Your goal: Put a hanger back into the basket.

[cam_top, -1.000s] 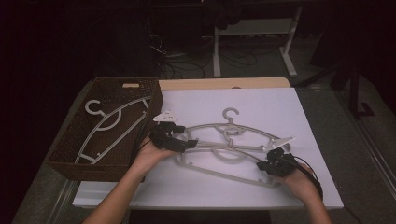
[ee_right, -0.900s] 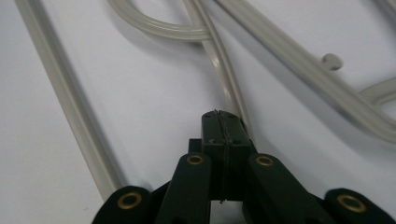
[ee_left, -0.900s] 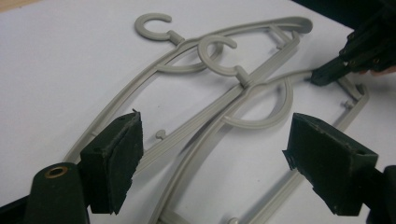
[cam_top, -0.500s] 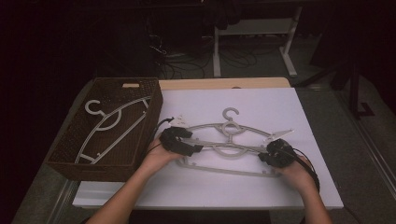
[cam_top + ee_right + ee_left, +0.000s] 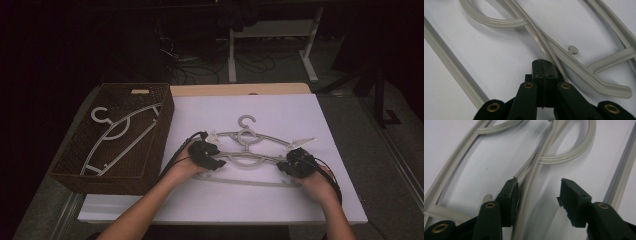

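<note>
Room surroundings are dark, with desk legs and cables behind our table [image 5: 350, 150], whose white surface gives the pale hangers contrast. We keep a woven basket [image 5: 75, 172] at left, one hanger [image 5: 117, 132] already inside. The grey hanger [image 5: 250, 157] lies flat mid-table, spanned end to end for a level lift. Our left gripper [image 5: 537, 195] has just been closing, jaws apart astride its arm; our right gripper [image 5: 543, 65] has its jaws together beside the other arm.

light: dim room, bright white table [image 5: 300, 200] | shadows: soft | focus: gripper views slightly blurred
</note>
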A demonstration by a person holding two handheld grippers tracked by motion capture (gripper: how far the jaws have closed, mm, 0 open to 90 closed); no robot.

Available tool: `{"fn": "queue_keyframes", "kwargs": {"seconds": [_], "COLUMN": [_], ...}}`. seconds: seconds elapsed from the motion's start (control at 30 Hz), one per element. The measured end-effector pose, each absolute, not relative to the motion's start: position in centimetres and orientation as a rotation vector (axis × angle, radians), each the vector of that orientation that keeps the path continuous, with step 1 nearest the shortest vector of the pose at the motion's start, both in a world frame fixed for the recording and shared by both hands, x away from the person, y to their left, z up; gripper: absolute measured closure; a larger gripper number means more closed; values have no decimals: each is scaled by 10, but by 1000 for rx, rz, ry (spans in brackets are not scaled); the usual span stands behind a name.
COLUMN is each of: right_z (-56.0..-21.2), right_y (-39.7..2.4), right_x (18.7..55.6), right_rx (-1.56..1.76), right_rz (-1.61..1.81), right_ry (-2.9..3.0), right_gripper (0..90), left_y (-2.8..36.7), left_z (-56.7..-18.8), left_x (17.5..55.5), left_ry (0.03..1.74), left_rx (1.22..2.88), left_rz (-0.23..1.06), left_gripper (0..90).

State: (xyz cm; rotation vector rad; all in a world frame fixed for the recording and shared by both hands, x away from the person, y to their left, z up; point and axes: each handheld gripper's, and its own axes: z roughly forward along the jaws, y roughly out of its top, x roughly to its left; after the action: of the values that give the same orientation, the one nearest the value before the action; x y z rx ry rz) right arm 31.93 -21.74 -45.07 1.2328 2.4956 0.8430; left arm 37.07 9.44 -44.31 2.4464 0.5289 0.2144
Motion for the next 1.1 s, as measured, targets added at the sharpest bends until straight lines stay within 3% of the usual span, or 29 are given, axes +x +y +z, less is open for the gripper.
{"fn": "queue_keyframes", "kwargs": {"seconds": [0.2, 0.37, 0.63, 0.87, 1.03, 1.1], "right_z": [-451, -452, -452, -451, -441, -437], "right_y": [-217, -218, -218, -219, -223, -224], "right_x": [320, 321, 321, 320, 317, 316], "right_rx": [1239, 1241, 1241, 1233, 1250, 1257], "right_rz": [848, 858, 860, 864, 1007, 1059], "right_ry": [2488, 2488, 2481, 2458, 2409, 2396], "right_gripper": [893, 892, 892, 891, 801, 725], "left_y": [89, 87, 85, 84, 87, 89], "left_z": [-447, -446, -447, -446, -445, -444], "left_x": [371, 372, 370, 366, 365, 364], "left_ry": [508, 489, 423, 376, 387, 399], "left_rx": [2472, 2488, 2493, 2503, 2498, 2492], "left_rz": [200, 190, 197, 224, 200, 198], "left_gripper": [603, 631, 794, 822, 824, 825]}}
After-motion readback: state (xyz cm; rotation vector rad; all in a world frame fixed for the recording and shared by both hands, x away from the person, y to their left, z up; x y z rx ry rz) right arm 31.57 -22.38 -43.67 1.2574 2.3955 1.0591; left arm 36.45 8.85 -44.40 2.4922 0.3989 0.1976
